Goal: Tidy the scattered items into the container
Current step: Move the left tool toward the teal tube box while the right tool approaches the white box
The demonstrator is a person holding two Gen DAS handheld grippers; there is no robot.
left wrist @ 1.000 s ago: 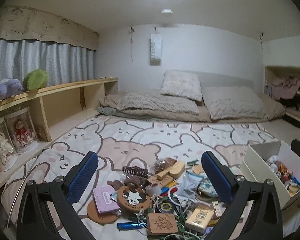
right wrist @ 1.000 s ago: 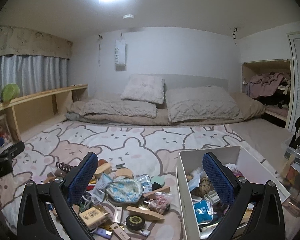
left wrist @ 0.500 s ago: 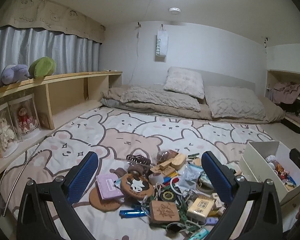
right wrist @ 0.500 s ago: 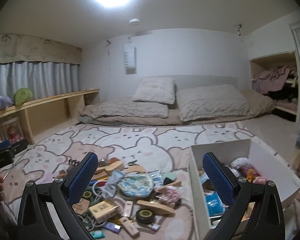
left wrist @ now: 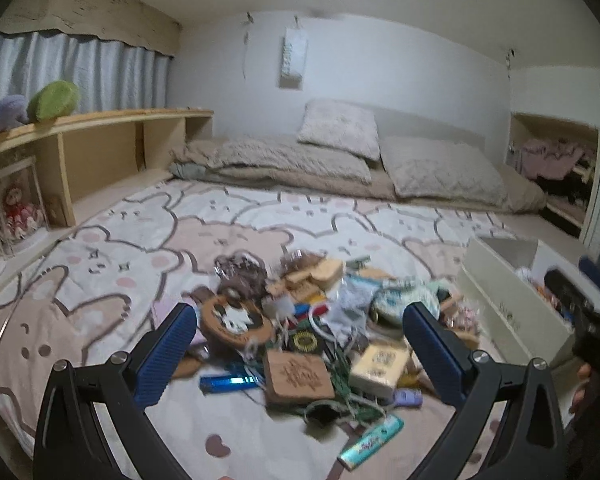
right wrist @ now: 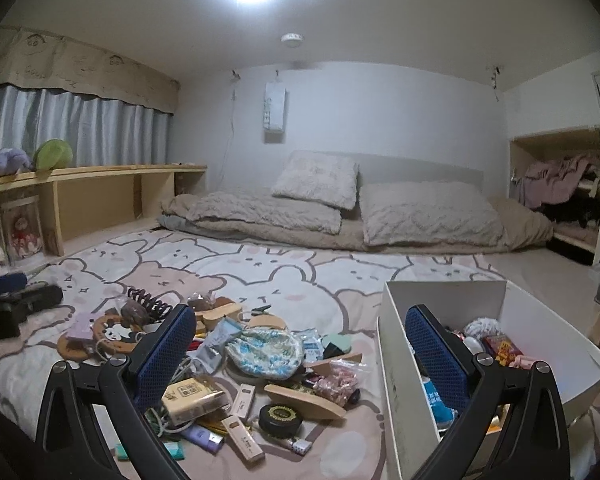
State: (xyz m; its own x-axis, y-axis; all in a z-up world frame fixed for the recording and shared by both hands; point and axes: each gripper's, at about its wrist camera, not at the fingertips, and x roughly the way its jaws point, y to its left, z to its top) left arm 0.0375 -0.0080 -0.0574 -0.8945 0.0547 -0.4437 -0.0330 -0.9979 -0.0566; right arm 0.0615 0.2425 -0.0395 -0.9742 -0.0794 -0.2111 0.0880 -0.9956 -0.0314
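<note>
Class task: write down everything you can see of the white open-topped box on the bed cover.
The white open-topped box stands upright on the bear-print bed cover, right of the heap of small items. Its flat, rigid walls look like card or thin board. It is part filled: a blue packet, red packets and something white and fluffy. The open right gripper hovers before its near wall.

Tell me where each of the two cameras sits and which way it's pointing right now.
Left wrist view: rides the open left tool, low over the bear-print blanket, facing the clutter pile and pillows; its own two fingers show.
Right wrist view: rides the open right tool, facing the same way, straddling the pile and white box; its fingers show.
Shared: pile, box, round panda coaster, and each sees the other tool at its edge.
</note>
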